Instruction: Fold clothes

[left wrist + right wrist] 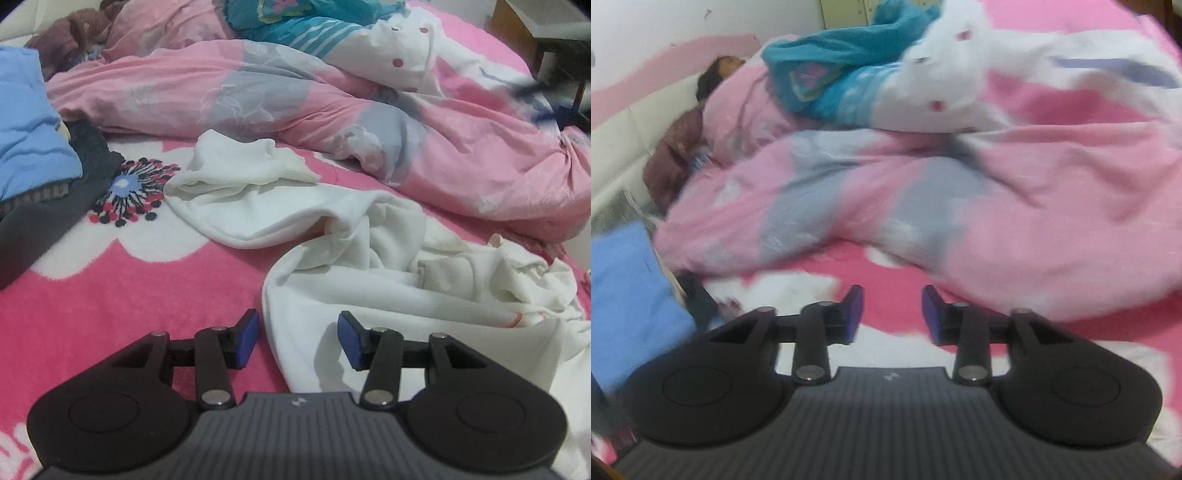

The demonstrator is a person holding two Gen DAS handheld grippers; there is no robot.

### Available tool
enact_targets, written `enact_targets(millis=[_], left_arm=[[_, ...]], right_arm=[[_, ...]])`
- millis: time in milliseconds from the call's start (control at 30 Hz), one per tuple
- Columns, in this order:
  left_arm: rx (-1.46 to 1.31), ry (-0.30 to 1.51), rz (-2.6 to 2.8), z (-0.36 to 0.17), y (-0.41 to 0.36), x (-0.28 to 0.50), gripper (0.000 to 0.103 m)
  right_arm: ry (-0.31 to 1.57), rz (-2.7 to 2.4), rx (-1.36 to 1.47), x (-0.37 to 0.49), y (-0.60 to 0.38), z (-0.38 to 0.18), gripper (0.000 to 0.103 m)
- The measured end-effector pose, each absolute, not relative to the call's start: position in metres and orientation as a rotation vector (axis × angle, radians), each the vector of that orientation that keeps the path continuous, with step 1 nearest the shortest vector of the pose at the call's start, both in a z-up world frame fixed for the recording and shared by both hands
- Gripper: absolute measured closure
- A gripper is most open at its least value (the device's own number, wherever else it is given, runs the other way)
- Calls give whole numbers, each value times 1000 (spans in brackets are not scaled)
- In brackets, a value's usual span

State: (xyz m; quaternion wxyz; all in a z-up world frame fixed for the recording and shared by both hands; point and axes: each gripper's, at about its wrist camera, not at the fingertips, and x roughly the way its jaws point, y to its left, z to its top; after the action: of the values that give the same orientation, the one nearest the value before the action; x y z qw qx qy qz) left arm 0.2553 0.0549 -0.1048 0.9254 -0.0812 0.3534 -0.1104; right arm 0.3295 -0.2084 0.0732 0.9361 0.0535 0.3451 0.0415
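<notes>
Left wrist view: a pink blanket (pixel 110 295) with white flower shapes covers the bed, and a rumpled pink and grey quilt (pixel 295 103) lies across its far side. The crumpled white garment (pixel 369 266) sprawls on the blanket, well this side of the quilt, its near edge between the parted pads of the left gripper (pixel 299 341), which pinch nothing. A folded blue cloth (pixel 29 129) sits at the left. In the blurred right wrist view, the right gripper (pixel 892 315) is released, nothing between its jaws.
</notes>
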Motion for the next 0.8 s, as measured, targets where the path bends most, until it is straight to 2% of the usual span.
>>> enact_targets(millis=[300, 367, 433, 467, 500, 533, 567, 600, 667, 800], left_arm=[[-156, 725, -222, -108, 52, 255, 51], [-146, 721, -223, -108, 50, 255, 49], [-117, 713, -220, -109, 46, 253, 48], [-101, 709, -217, -110, 43, 252, 48], [-87, 704, -215, -110, 41, 252, 47], [-73, 699, -214, -110, 39, 251, 47], [-69, 698, -213, -110, 39, 251, 47], [-74, 699, -214, -110, 39, 251, 47], [-86, 699, -218, -110, 41, 252, 47], [-82, 698, -216, -110, 41, 251, 47]], right_arm=[[892, 144, -154, 289, -235, -37, 51], [880, 185, -194, 292, -227, -53, 45], [865, 194, -233, 297, -223, -68, 34], [867, 191, -256, 302, -221, -75, 34], [868, 188, -280, 307, -218, -83, 36], [876, 164, -294, 312, -219, -89, 50], [881, 143, -273, 317, -224, -92, 67], [884, 128, -198, 319, -235, -90, 97], [813, 87, -77, 315, -253, -75, 99], [607, -6, -32, 284, -286, -25, 99]])
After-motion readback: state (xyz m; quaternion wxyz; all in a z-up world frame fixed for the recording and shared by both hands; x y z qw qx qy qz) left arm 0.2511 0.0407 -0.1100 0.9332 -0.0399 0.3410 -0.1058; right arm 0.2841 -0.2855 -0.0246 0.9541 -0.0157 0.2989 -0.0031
